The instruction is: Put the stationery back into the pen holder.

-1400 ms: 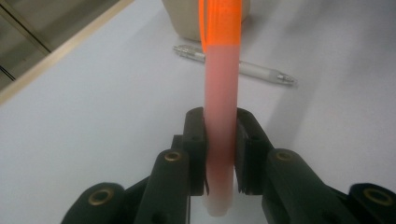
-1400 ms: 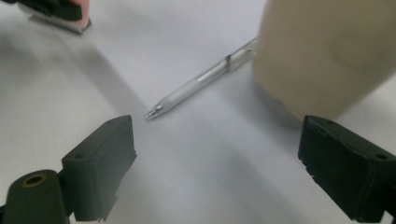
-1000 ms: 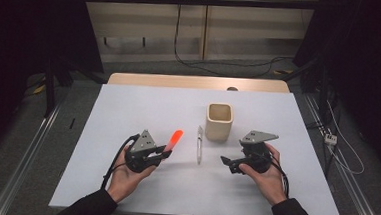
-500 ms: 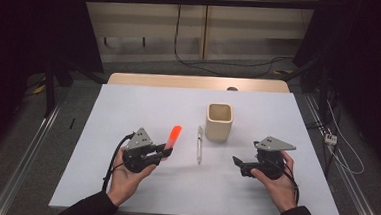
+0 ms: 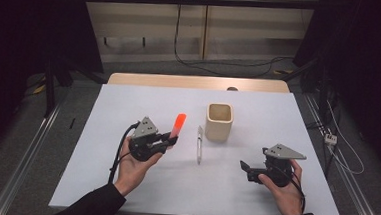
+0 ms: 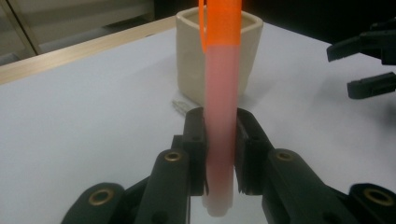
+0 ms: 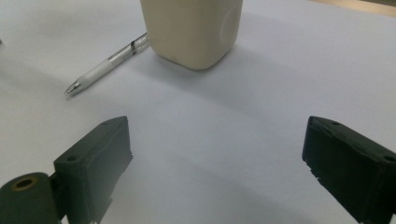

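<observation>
Left claw (image 5: pixel 169 140), left of frame centre, is clamped on the orange marker (image 5: pixel 178 125), which tilts up off the white surface (image 5: pixel 123 193). Right claw (image 5: pixel 245 170), lower right, stands open and empty. Beige cup (image 5: pixel 219 122) and pen (image 5: pixel 199 144) sit at centre.

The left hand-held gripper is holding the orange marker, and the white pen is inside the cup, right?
Not quite. The left hand-held gripper does hold the orange marker, but the white pen lies flat on the table beside the cup, not inside it. The high view shows this.
</observation>
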The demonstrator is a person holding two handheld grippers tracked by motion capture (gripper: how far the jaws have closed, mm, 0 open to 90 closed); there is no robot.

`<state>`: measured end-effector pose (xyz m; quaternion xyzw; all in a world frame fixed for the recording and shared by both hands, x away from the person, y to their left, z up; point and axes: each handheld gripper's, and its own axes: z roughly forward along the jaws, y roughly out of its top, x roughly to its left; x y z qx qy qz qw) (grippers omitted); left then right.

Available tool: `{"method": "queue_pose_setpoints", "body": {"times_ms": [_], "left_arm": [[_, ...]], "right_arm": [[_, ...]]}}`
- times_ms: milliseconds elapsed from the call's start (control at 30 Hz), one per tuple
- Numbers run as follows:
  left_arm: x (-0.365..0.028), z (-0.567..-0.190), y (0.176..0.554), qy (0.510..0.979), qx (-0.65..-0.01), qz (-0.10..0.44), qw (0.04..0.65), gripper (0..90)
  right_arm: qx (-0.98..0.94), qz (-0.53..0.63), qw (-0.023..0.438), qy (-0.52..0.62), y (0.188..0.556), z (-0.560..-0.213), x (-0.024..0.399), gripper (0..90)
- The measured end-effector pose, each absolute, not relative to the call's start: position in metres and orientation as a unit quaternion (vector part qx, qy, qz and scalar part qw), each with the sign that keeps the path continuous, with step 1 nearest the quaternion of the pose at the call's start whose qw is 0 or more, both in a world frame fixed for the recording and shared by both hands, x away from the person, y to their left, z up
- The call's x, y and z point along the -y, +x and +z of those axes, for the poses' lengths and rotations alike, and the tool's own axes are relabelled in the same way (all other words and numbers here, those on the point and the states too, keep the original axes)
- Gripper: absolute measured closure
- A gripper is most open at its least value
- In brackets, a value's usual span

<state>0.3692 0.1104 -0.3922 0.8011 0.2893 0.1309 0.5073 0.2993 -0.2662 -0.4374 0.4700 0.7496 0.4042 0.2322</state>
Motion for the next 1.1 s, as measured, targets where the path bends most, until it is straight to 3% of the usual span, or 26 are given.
{"method": "queue_pose_setpoints", "body": {"times_ms": [1100], "left_arm": [[-0.052, -0.354, 0.424, 0.783, -0.275, 0.146, 0.538, 77.1]], "right_arm": [[-0.749, 0.405, 0.228, 0.472, 0.295, -0.442, 0.268, 8.1]]}}
